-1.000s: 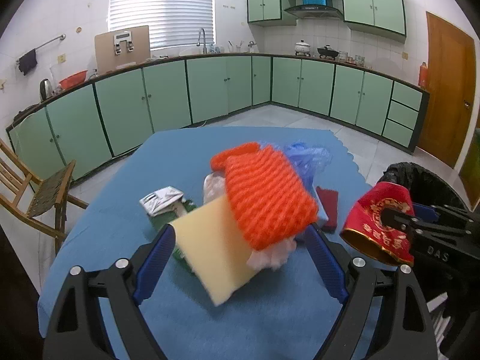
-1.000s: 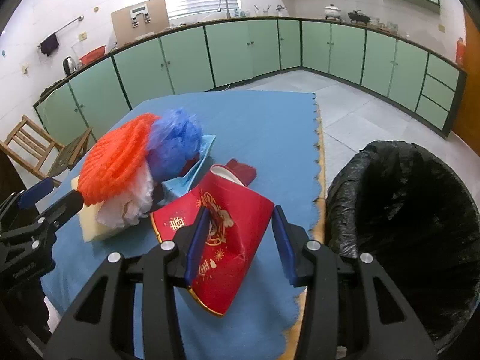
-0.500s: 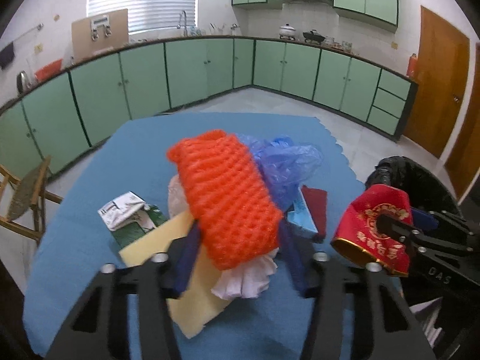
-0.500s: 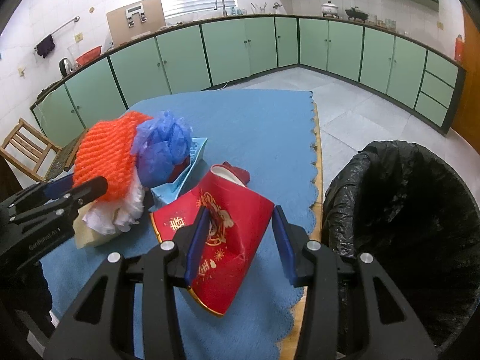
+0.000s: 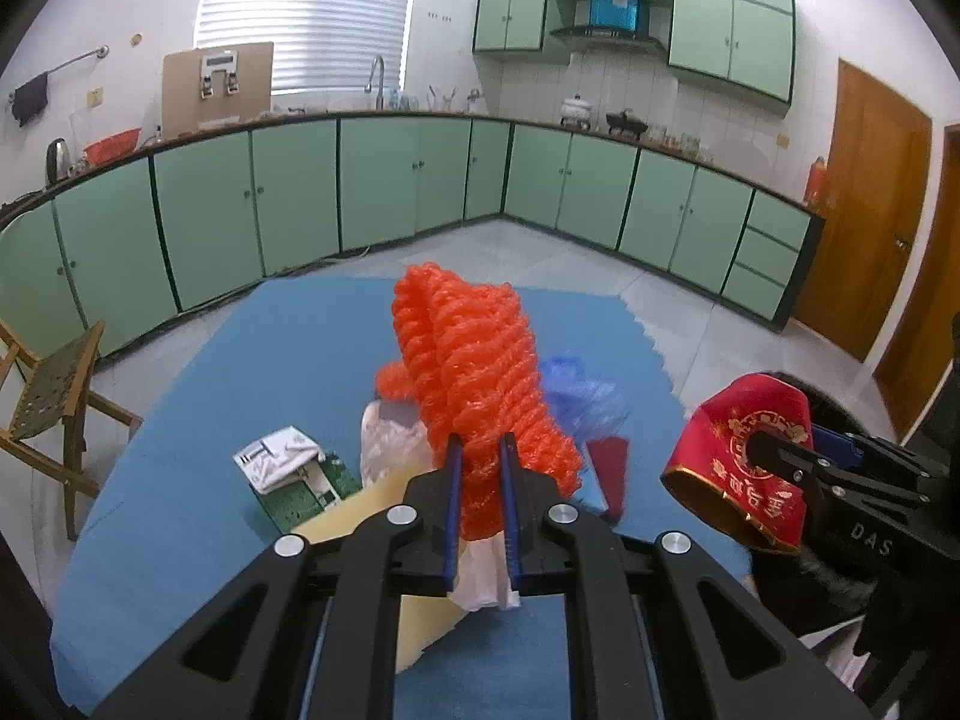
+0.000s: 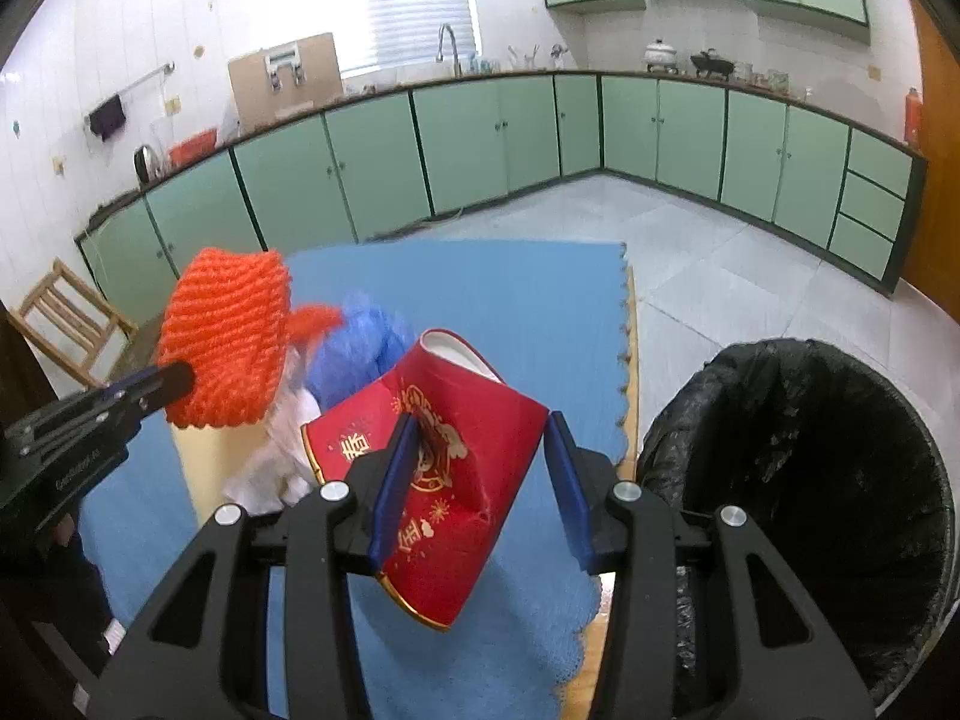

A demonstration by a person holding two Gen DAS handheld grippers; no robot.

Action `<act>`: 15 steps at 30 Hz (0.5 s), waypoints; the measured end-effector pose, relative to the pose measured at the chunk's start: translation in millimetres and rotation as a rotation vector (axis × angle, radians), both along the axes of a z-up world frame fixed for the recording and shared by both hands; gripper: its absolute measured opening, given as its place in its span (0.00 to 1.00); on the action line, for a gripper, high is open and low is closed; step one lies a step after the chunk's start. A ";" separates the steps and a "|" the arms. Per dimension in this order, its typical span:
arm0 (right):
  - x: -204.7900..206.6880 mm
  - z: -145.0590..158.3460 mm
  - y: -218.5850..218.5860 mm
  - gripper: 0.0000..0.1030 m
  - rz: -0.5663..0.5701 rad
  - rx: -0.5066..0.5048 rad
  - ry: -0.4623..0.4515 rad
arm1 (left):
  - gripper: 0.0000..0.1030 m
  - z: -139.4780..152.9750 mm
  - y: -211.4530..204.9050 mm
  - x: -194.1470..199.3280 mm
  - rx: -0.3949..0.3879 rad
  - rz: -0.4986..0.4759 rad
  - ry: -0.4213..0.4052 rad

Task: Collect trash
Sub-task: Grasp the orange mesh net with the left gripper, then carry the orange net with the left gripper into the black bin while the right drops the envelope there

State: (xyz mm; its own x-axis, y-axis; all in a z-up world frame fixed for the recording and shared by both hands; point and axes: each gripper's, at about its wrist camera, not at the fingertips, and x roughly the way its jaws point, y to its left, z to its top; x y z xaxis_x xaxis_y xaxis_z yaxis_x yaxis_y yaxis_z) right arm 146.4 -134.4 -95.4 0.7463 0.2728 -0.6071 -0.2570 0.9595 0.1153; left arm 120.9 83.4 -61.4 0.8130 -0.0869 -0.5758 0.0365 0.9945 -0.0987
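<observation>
My left gripper (image 5: 480, 450) is shut on an orange foam net (image 5: 474, 372) and holds it up above the trash pile on the blue table (image 5: 240, 372). The net also shows in the right wrist view (image 6: 225, 339). My right gripper (image 6: 474, 432) is shut on a red paper cup (image 6: 444, 468), lying on its side, held above the table's right edge. The cup also shows in the left wrist view (image 5: 744, 450). A black-lined trash bin (image 6: 804, 456) stands just right of the cup.
On the table lie a blue plastic bag (image 5: 579, 396), white plastic wrap (image 5: 390, 438), a cream foam sheet (image 5: 420, 600), a green and white carton (image 5: 294, 474) and a dark red piece (image 5: 609, 462). A wooden chair (image 5: 54, 402) stands left. Green cabinets line the walls.
My left gripper closed on the orange foam net and lifted it off the pile. The right gripper raised the red cup a little beside the bin.
</observation>
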 end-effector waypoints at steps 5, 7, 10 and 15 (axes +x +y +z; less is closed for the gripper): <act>-9.2 22.4 -9.1 0.41 -0.022 0.003 -0.047 | 0.11 21.2 -10.3 -9.0 0.000 -0.031 -0.048; -13.9 30.7 -15.3 0.41 -0.035 0.000 -0.065 | 0.11 26.9 -17.2 -12.3 -0.004 -0.049 -0.067; -20.4 39.4 -25.7 0.41 -0.055 -0.012 -0.086 | 0.11 31.4 -28.4 -15.0 -0.014 -0.081 -0.084; -26.4 45.1 -47.9 0.41 -0.105 -0.021 -0.102 | 0.10 36.9 -54.6 -16.9 -0.013 -0.159 -0.097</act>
State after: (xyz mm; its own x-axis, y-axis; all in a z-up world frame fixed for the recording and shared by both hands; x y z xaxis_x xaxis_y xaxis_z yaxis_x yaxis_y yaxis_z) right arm 120.0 -182.3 -50.2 0.8281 0.1787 -0.5313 -0.1649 0.9836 0.0737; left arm 104.0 28.8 -24.5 0.8401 -0.2263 -0.4929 0.2035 0.9739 -0.1003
